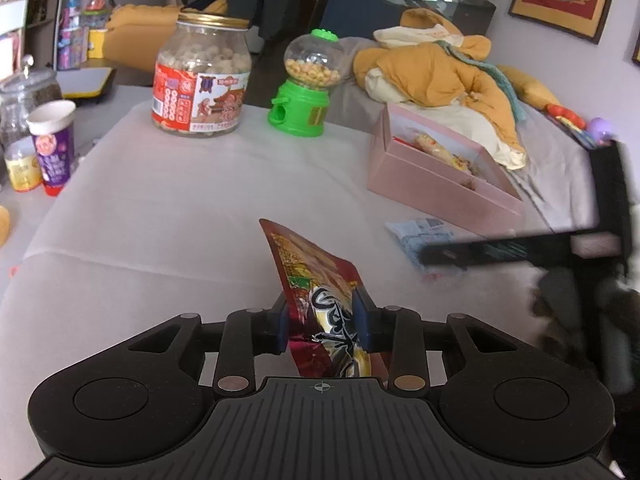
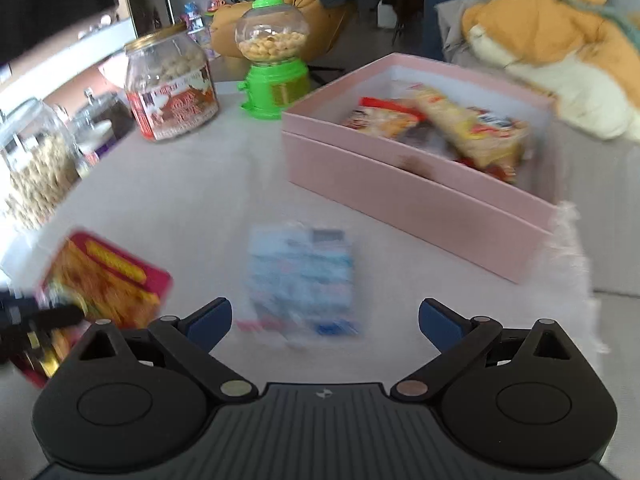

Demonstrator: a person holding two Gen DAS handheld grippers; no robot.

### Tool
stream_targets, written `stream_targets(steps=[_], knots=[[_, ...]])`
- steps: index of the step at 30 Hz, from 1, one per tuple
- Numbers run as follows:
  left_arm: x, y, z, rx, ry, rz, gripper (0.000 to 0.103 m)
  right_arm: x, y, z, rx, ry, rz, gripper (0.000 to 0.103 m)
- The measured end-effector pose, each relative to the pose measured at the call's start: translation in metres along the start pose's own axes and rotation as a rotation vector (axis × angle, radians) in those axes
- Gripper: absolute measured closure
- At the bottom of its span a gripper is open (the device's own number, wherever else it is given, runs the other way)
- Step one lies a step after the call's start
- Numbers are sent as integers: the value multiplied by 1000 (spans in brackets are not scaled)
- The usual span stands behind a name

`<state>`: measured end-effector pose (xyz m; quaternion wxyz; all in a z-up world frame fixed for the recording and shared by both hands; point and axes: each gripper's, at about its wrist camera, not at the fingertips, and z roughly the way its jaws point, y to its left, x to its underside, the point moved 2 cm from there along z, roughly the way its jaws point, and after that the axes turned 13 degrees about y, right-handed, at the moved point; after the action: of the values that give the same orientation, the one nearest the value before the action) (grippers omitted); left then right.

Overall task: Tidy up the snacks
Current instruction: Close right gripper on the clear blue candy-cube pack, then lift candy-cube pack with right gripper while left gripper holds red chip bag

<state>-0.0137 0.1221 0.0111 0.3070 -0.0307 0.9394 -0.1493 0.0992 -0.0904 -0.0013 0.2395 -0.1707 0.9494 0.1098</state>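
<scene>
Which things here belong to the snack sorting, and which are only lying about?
For the job:
- red snack packet, clamped in the left tongs
- pale blue packet on the cloth, ahead of the open right tongs
- pink box with snacks already inside

Just lying about:
- labelled glass jar
- green candy dispenser
- orange plush toy

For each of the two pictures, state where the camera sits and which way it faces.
Left wrist: on the left gripper, facing forward and down over the table; jaws clamp a red snack packet.
Right wrist: on the right gripper, jaws open, facing the pale blue packet.
Shared: pink box, green dispenser, both packets.
</scene>
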Motion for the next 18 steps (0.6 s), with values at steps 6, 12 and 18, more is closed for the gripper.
stream_targets(steps=[6, 12, 18], knots=[[8, 1, 8, 64, 50, -14, 59, -20, 24, 24, 102, 24, -14, 25], [11, -6, 16, 127, 81, -52, 61, 1, 30, -5, 63, 17, -94, 44], [-3, -33, 8, 280, -5, -33, 84, 27, 4, -43, 62, -37, -79, 44]])
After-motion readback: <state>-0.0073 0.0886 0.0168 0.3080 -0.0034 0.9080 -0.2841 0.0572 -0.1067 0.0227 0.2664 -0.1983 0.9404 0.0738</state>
